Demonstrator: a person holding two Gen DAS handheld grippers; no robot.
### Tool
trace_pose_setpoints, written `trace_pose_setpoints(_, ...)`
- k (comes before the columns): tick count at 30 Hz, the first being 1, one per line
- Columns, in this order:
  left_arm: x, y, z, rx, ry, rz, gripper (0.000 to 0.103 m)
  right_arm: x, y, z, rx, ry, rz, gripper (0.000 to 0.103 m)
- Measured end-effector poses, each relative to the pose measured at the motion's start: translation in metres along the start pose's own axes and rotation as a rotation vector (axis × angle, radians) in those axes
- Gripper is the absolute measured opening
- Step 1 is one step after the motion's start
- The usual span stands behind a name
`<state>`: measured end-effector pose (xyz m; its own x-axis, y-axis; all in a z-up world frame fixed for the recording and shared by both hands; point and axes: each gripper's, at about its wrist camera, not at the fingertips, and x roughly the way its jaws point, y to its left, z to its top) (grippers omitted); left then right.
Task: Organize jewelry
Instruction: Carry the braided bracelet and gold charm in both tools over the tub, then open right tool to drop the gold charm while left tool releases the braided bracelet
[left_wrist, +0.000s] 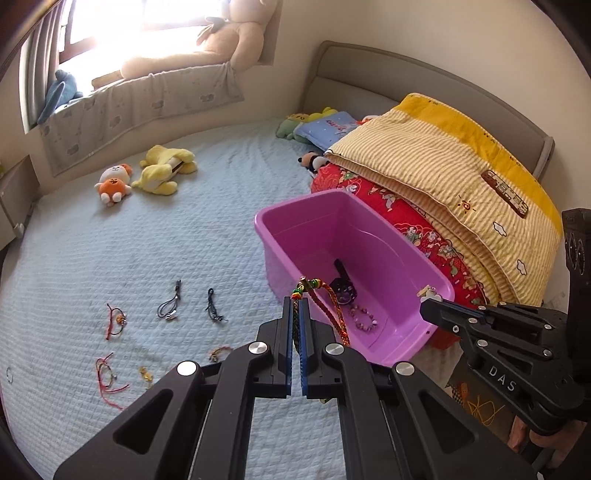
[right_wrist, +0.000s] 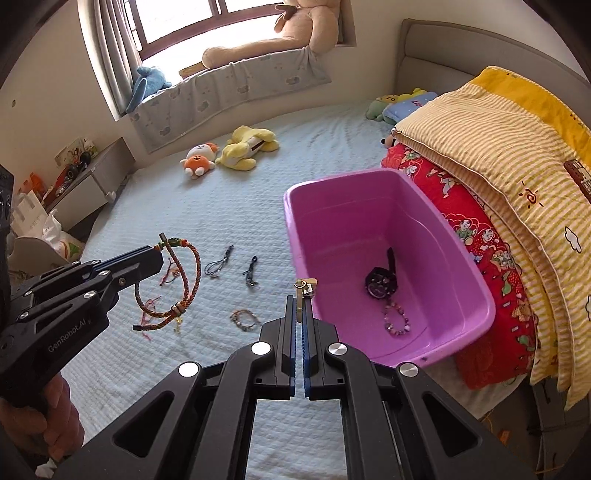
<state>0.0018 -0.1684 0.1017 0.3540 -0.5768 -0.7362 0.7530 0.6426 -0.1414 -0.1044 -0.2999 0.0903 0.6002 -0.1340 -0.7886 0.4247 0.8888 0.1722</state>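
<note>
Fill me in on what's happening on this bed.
A person is sorting jewelry into the purple bin. The left hand-held gripper is shut on a braided cord bracelet; the right hand-held gripper is shut on a small gold piece. A watch and beaded bracelet already lie in the bin; more pieces remain on the bedspread.

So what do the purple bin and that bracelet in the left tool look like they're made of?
The purple bin looks like moulded plastic: smooth, slightly glossy walls with a rolled rim. The bracelet pinched in the left tool looks like braided orange-brown cord, maybe leather, with coloured beads at the knot.
</note>
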Motion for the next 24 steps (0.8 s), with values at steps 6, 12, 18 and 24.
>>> trace_pose_setpoints(6, 0.062, -0.047, 0.024, -0.09, 0.091, 0.07, 0.003, 0.029, -0.082, 0.032, -0.048, 0.066, 0.062, 0.003)
trace_pose_setpoints(12, 0.109, -0.072, 0.038, -0.113, 0.176, 0.113, 0.003, 0.067, -0.129, 0.048, -0.059, 0.157, 0.131, 0.003)
trace_pose_setpoints(18, 0.151, -0.086, 0.044, -0.083, 0.258, 0.122, 0.003, 0.099, -0.145, 0.046, -0.016, 0.253, 0.172, 0.003)
trace_pose_setpoints(24, 0.178, -0.089, 0.047, -0.088, 0.327, 0.122, 0.004, 0.125, -0.153, 0.044, 0.006, 0.326, 0.172, 0.003)
